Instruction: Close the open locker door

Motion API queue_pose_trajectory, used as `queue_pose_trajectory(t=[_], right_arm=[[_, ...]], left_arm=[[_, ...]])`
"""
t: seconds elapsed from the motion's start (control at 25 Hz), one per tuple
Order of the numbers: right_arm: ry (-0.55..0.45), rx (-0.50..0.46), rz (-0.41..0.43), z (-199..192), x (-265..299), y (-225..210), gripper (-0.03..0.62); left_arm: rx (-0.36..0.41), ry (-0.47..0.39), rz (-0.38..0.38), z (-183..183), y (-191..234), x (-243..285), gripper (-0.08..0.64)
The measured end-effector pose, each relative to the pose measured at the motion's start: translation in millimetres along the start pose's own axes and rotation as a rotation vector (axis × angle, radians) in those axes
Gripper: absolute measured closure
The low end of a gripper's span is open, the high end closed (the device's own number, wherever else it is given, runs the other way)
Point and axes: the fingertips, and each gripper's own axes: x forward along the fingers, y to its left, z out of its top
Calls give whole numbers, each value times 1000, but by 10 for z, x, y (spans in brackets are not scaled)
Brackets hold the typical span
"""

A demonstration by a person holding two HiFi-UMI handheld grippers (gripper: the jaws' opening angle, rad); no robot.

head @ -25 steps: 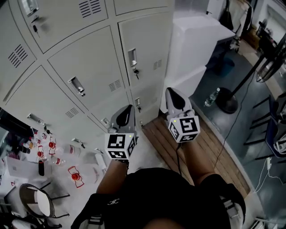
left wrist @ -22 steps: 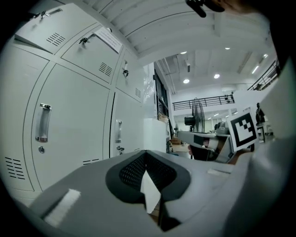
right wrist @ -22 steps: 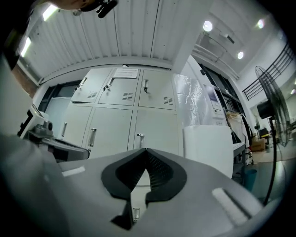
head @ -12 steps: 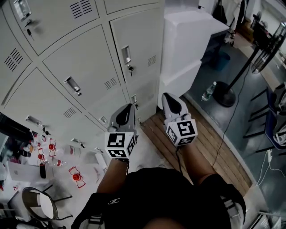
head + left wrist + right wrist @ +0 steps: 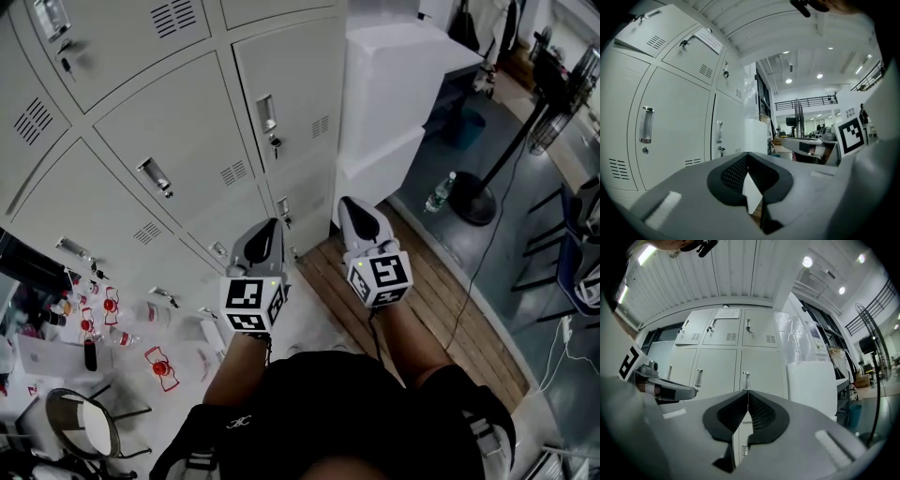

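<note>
A bank of pale grey lockers (image 5: 178, 141) fills the upper left of the head view. The doors right in front of me are shut, each with a metal handle (image 5: 266, 112). In the left gripper view a top-row door (image 5: 644, 30) at the upper left stands tilted out of line and looks ajar; it shows as the door (image 5: 691, 331) in the right gripper view. My left gripper (image 5: 273, 225) is shut and empty, pointing at the low lockers. To its right, my right gripper (image 5: 349, 202) is also shut and empty, close to the end locker.
A tall white wrapped cabinet (image 5: 403, 84) stands right of the lockers. Wooden flooring (image 5: 422, 319) lies under the right gripper. A fan stand (image 5: 478, 211) and a water bottle (image 5: 439, 192) stand on the grey floor. Red-labelled bottles (image 5: 108, 305) and a round stool (image 5: 80, 422) are at lower left.
The head view has drifted a little, so the lockers sit slightly further left. The right gripper has edged left towards the lockers. Both grippers have stayed shut.
</note>
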Motion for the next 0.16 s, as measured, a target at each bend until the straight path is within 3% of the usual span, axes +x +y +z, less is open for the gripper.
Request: queue_pose_trajectory(t=[0.16], right_arm=[[-2, 3, 4, -1, -19, -22, 580]], left_arm=[[2, 1, 6, -6, -25, -2, 560]])
